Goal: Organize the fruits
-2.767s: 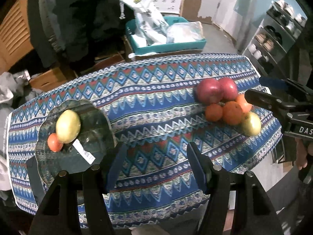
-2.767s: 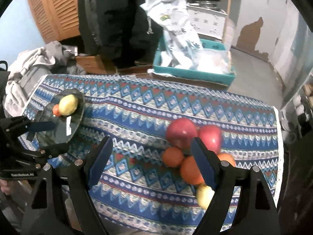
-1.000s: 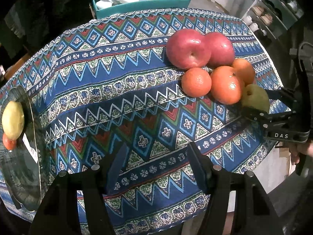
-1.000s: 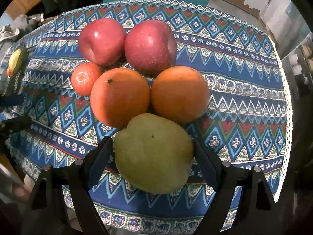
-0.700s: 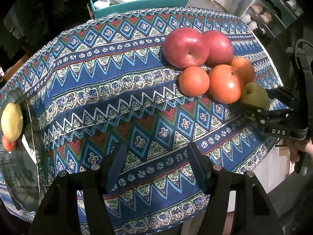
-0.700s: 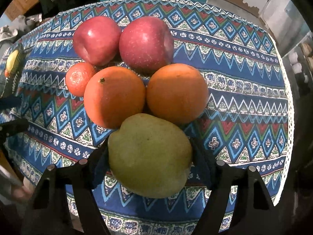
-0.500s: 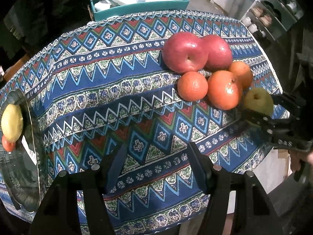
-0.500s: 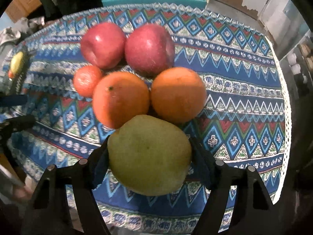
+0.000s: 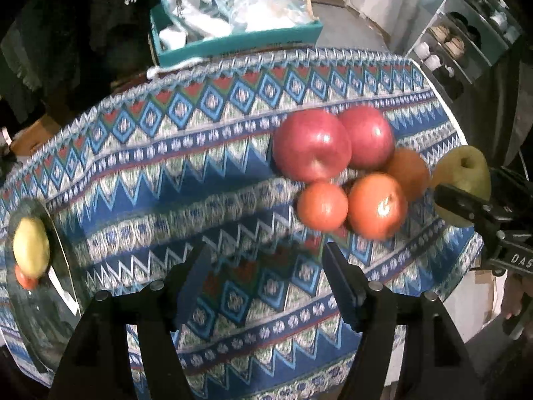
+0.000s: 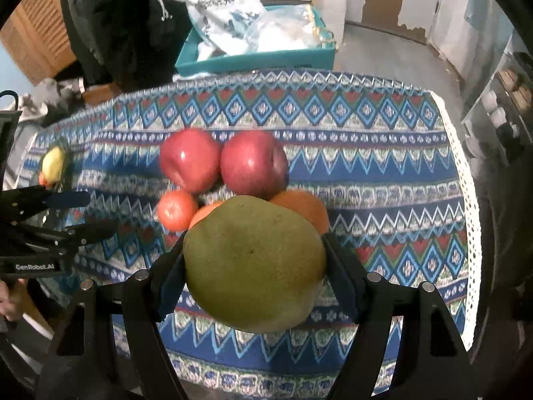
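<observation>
Patterned blue zigzag cloth (image 9: 166, 180) covers the whole counter, teal crate (image 10: 263, 55) of bags behind it. Far left sits a glass plate (image 9: 50, 303) already holding a yellowish fruit (image 9: 30, 246) and something small and red (image 9: 25, 279). Left tongs (image 9: 266, 286) hang open over bare cloth, gripping nothing. Further right, two red apples (image 9: 311, 145) and three oranges (image 9: 376, 210) wait in a cluster. Right tongs (image 10: 255, 266) are clamped on a green pear (image 10: 255, 260), lifted clear of the pile. Looks like mid-transfer to me; next it probably needs carrying across to that plate and setting down gently so nothing rolls
</observation>
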The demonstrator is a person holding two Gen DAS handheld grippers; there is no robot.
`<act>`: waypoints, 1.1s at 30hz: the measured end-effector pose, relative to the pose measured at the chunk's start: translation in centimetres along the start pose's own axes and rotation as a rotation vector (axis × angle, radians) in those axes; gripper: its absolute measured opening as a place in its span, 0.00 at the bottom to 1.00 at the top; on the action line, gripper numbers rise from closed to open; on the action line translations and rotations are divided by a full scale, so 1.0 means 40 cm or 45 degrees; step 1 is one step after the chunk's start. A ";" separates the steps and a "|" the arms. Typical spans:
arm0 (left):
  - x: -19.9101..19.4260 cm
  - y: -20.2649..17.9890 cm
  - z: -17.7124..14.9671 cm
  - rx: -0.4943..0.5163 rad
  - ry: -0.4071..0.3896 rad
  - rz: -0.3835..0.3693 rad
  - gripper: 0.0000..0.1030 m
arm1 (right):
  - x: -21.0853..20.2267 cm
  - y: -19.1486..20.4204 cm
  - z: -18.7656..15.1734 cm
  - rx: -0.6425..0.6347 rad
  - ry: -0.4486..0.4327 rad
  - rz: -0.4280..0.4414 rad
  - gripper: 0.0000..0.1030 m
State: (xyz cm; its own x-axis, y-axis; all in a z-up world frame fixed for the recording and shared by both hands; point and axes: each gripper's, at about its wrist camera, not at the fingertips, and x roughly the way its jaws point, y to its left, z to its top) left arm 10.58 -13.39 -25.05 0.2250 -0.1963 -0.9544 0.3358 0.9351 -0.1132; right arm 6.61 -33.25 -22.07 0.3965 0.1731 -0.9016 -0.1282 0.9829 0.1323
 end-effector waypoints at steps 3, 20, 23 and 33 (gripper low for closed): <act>-0.007 -0.008 0.039 -0.002 -0.025 -0.008 0.75 | 0.013 -0.004 0.035 0.008 -0.016 -0.001 0.73; 0.105 -0.065 0.161 -0.001 0.014 -0.089 0.75 | 0.062 -0.092 0.109 0.155 -0.086 -0.022 0.73; 0.127 -0.076 0.175 0.003 0.028 -0.109 0.78 | 0.071 -0.116 0.108 0.188 -0.087 -0.015 0.73; 0.198 -0.087 0.195 -0.005 0.063 -0.130 0.80 | 0.089 -0.156 0.103 0.254 -0.077 0.004 0.73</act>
State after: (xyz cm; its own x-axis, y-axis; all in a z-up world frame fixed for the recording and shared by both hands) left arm 18.32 -20.49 -30.05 0.1443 -0.2758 -0.9503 0.3507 0.9123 -0.2115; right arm 12.59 -38.51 -24.42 0.4511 0.1736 -0.8754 0.0510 0.9743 0.2195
